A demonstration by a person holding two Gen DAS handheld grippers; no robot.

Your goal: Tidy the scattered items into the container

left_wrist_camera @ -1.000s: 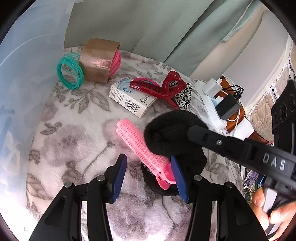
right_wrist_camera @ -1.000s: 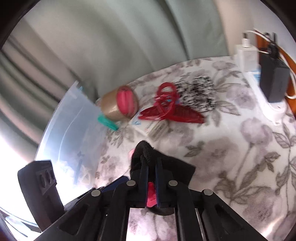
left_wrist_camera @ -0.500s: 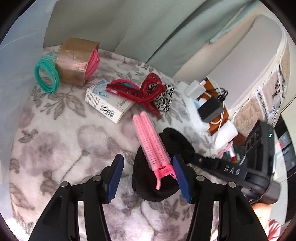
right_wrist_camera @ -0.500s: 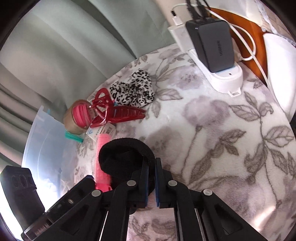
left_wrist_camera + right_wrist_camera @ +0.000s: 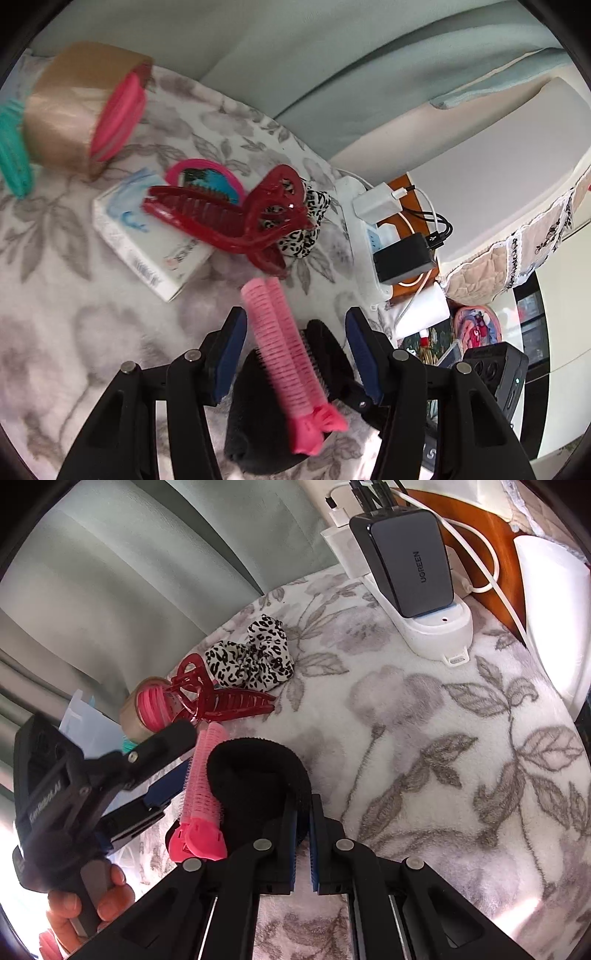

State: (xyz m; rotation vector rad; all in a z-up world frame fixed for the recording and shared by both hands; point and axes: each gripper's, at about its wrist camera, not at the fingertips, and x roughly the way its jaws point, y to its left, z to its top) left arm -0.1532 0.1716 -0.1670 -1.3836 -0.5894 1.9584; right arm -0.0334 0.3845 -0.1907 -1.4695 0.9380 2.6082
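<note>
Right gripper (image 5: 303, 834) fingers clamped on the black headband (image 5: 258, 775), probably pinning it so the pink hair roller clip (image 5: 288, 354) stays put. Left gripper (image 5: 295, 354) fingers apart, straddling the clip without pressing, apparently lining up a grasp. Red claw clip (image 5: 236, 218) and white box (image 5: 147, 236) lie at 11 o'clock. Only the right wrist view shows the clear container (image 5: 83, 716)'s corner; only the left shows the teal hair ties (image 5: 13, 158).

The teal hair ties (image 5: 13, 147) are cut off by the left wrist view's edge, and motion blur smears the tape roll (image 5: 70, 110) beside them. The pink roller clip (image 5: 291, 354) hides the black band (image 5: 266, 417) beneath it. The white box's (image 5: 147, 236) print is too blurred to read.
</note>
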